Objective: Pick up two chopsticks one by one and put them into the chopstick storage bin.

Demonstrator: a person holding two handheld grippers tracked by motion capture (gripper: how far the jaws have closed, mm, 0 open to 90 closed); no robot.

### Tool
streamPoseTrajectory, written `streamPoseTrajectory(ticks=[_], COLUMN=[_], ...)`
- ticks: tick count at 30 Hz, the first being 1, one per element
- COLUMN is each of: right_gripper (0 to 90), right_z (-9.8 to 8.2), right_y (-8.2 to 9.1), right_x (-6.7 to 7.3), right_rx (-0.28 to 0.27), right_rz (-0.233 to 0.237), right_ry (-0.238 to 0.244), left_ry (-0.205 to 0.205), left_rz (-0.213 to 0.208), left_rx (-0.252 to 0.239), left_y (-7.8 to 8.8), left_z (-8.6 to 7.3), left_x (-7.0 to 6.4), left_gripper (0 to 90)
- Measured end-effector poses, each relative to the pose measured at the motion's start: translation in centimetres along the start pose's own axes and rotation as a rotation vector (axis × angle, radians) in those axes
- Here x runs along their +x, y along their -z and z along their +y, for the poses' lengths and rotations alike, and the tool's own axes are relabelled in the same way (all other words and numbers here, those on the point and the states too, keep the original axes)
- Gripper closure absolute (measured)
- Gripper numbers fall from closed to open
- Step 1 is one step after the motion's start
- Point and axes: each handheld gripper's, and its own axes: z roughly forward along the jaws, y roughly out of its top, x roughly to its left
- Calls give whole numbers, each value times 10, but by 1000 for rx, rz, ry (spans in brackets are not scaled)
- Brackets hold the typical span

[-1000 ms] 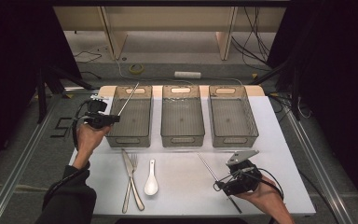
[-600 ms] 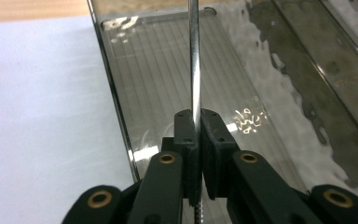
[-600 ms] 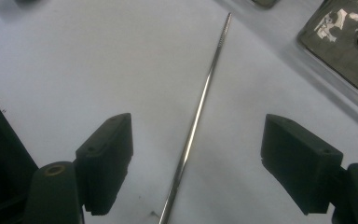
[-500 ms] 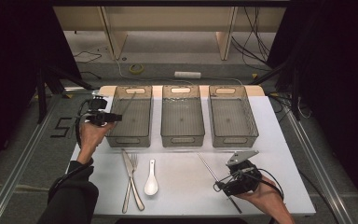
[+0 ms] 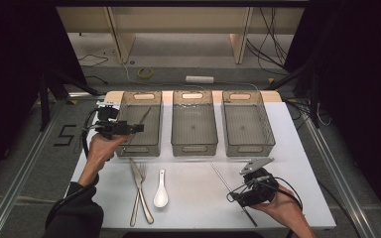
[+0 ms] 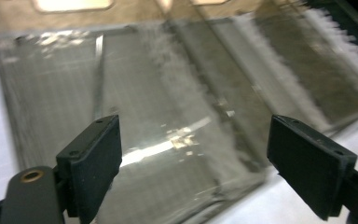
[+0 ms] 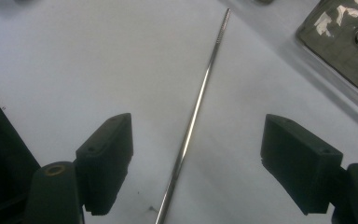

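Note:
My left gripper (image 5: pixel 135 128) hangs over the near left part of the left grey bin (image 5: pixel 138 148). Its jaws have just been opening and now stand open with nothing between them. A metal chopstick (image 5: pixel 145 114) lies inside that bin. In the left gripper view the open gripper (image 6: pixel 193 168) looks down onto the bin's floor (image 6: pixel 191 93). My right gripper (image 5: pixel 235 196) rests low over the table at the front right, open, with a second metal chopstick (image 5: pixel 222 179) lying on the table between its jaws. The right gripper view shows that chopstick (image 7: pixel 191 121) untouched between the open gripper (image 7: pixel 196 163).
A middle bin (image 5: pixel 193 148) and a right bin (image 5: pixel 250 148) stand beside the left one on the white table (image 5: pixel 188 213). A knife and a fork (image 5: pixel 139 191) and a white spoon (image 5: pixel 160 196) lie near the front edge.
The left gripper held the chopstick slanting up over the left bin; its jaws have opened and the chopstick now lies in the bin. The right gripper has kept still.

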Motion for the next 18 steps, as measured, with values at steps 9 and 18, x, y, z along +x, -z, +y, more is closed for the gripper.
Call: streamPoseTrajectory(ticks=[9, 18], right_gripper=[277, 318], right_z=[8, 15], right_y=[-3, -8], right_x=[-3, -9], right_rx=[136, 213], right_rz=[-4, -5], right_ry=[14, 3], left_ry=[-65, -163], left_rz=[-95, -126], left_rx=[-83, -137], left_y=[14, 28], left_z=[-32, -60], left_x=[-31, -65], left_gripper=[156, 154])
